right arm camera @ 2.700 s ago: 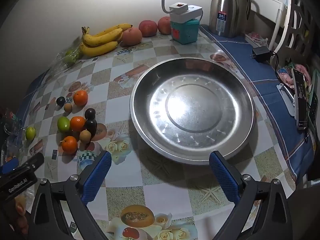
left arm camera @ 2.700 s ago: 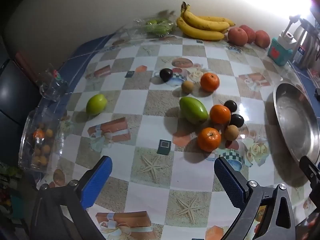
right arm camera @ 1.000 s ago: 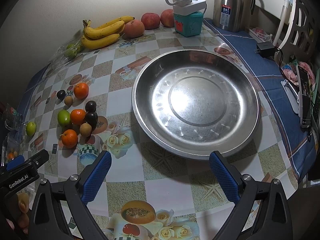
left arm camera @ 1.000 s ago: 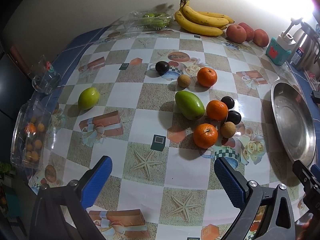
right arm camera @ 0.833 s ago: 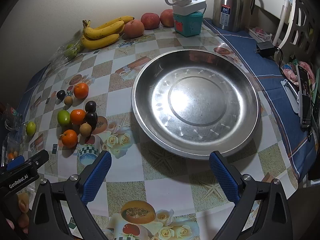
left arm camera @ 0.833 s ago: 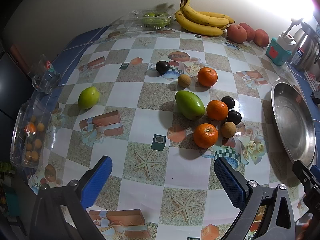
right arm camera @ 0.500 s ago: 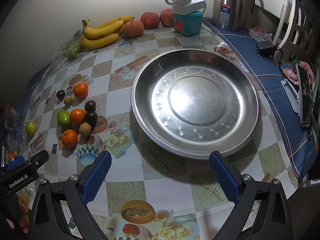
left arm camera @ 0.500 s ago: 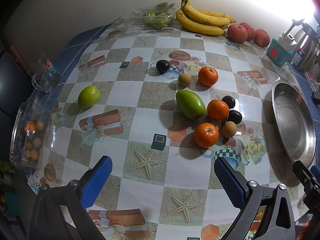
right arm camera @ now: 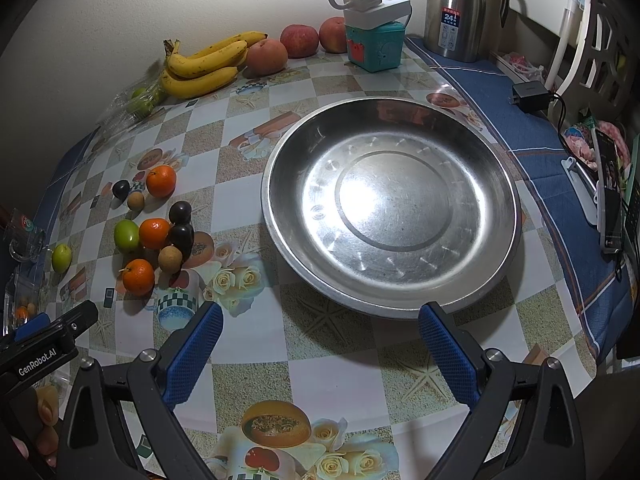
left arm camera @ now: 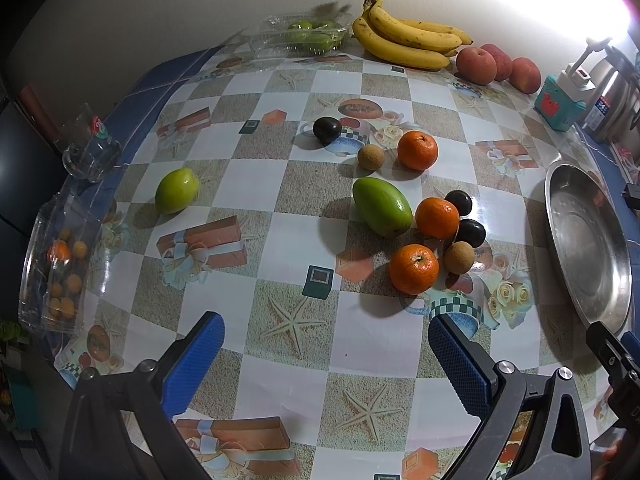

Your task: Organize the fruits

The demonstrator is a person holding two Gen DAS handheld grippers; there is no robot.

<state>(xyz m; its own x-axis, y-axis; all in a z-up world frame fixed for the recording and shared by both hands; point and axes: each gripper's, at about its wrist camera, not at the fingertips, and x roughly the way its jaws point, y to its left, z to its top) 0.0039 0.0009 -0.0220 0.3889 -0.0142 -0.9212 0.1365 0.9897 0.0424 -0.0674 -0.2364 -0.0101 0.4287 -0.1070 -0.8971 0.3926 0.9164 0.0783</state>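
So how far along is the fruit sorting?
Nothing looks done yet: the metal dish holds no fruit. Both the left gripper and the right gripper are open and hold nothing. The oranges, green mango and small dark fruits all sit on the table.

Fruits (left arm camera: 414,269) left of pan (left arm camera: 584,240) on table (left arm camera: 280,240)

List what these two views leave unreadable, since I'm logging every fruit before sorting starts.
- Green fruits in the clear clamshell, left wrist view: glare and overlap hide their count.
- Small orange fruits in the plastic box at the left edge: distorted through the plastic, uncountable.
- Third peach, left wrist view: mostly behind its neighbours.
- Steel dish, left wrist view: its far side is cut off by the edge.
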